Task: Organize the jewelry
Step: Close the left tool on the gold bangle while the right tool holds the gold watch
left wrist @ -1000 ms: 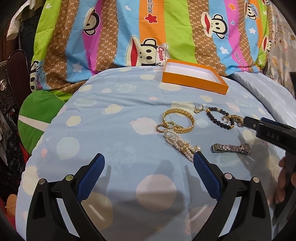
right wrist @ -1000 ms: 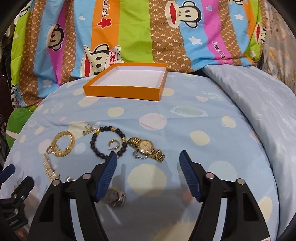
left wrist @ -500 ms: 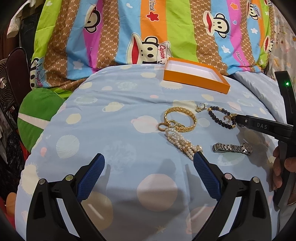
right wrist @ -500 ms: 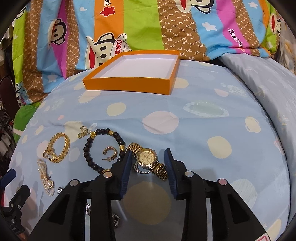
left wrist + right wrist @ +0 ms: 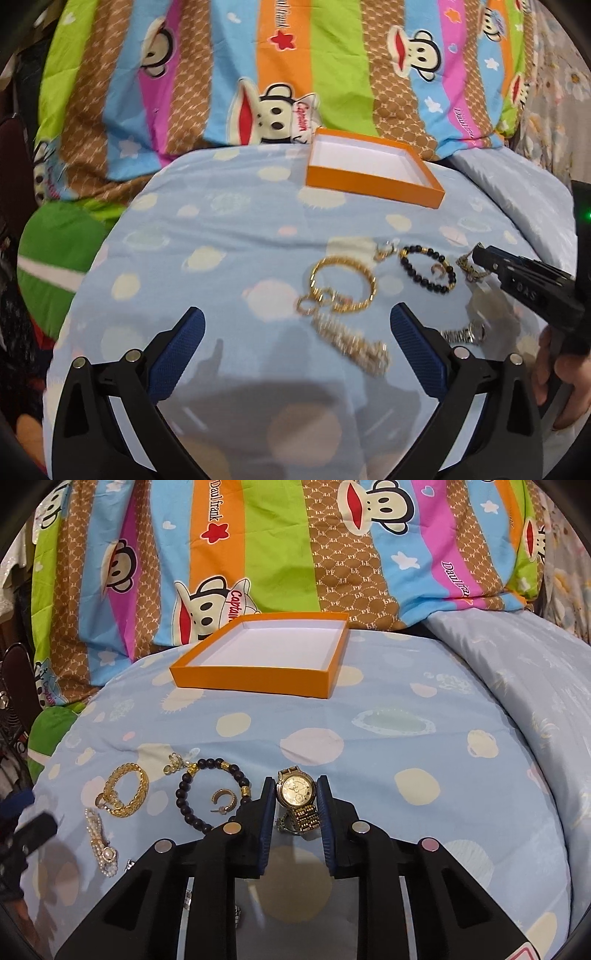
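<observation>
On the spotted blue duvet (image 5: 406,738) lies the jewelry. My right gripper (image 5: 297,786) is closing, and its pads press both sides of the gold watch (image 5: 297,794). In the left wrist view the right gripper (image 5: 480,254) comes in from the right with the gold watch (image 5: 467,264) at its tip. Left of it lie a black bead bracelet (image 5: 181,794), a gold hoop earring (image 5: 223,799), a gold chain bracelet (image 5: 127,794) and a pearl bracelet (image 5: 101,842). My left gripper (image 5: 297,314) stands open over bare duvet, near the pearl bracelet (image 5: 351,339). A silver watch (image 5: 465,334) lies by its right finger.
An open orange box (image 5: 258,679) with a white inside sits at the back of the duvet. Striped monkey-print bedding (image 5: 258,554) rises behind it. A green cushion (image 5: 55,258) lies at the left edge. A person's hand (image 5: 554,369) grips the right tool.
The right gripper's jaws came together around the gold watch, from wide apart to pressing on it. The left gripper shifted forward a little and stayed open.
</observation>
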{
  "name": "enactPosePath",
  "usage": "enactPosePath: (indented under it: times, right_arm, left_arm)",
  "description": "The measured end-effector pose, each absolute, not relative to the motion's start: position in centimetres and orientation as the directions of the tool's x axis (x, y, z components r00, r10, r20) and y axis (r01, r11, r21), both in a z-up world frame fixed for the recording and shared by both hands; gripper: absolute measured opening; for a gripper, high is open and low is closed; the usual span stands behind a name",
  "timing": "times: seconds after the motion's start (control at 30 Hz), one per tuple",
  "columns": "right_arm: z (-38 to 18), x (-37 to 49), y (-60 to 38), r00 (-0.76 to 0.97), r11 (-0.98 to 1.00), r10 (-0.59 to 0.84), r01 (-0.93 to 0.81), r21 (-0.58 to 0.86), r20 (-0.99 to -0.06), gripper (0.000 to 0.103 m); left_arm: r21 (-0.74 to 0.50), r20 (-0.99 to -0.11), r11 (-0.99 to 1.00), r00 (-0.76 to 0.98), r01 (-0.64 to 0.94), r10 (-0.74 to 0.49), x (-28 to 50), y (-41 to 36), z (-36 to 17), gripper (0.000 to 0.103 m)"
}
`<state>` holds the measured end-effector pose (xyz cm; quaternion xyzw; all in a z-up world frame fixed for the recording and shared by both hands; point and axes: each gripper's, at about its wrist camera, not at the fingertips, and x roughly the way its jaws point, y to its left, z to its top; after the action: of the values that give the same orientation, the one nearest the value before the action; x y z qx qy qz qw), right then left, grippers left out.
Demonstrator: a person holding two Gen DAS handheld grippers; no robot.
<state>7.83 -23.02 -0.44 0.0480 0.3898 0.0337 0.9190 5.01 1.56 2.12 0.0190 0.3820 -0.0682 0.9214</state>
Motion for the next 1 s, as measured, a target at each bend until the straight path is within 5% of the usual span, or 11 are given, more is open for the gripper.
enactPosePath:
  times: [0.23,0.4,0.57,0.77,1.0]
  right_arm:
    - [-0.6,8.0,-23.3,0.689,0.991,0.105,-0.011,0.134,-0.717,0.021]
    - [-0.7,8.2,-23.3,0.686,0.991,0.102,-0.009,0.133,-0.72,0.021]
    - [-0.8,8.3,-23.4,0.682,0.991,0.1,-0.001,0.136,-0.724,0.021]
    - [-0.8,8.3,-23.3,0.684,0.992,0.096,-0.003,0.128,-0.724,0.021]
    - [-0.7,8.2,-23.2,0.688,0.992,0.092,-0.005,0.123,-0.72,0.021]
  left_arm:
    - [0.057,-0.754,0.968,0.646,0.245,-0.119,9.4,-1.9,-0.6,0.098]
    - [0.003,-0.767,0.968,0.622,0.251,-0.159,10.4,-1.5,-1.2,0.096]
    - [-0.031,-0.794,0.963,0.579,0.268,-0.187,10.9,-1.4,-1.9,0.067]
    - [-0.011,-0.789,0.956,0.585,0.294,-0.189,10.5,-2.0,-2.0,0.056]
    - [-0.02,-0.772,0.955,0.603,0.297,-0.203,10.3,-1.8,-1.5,0.056]
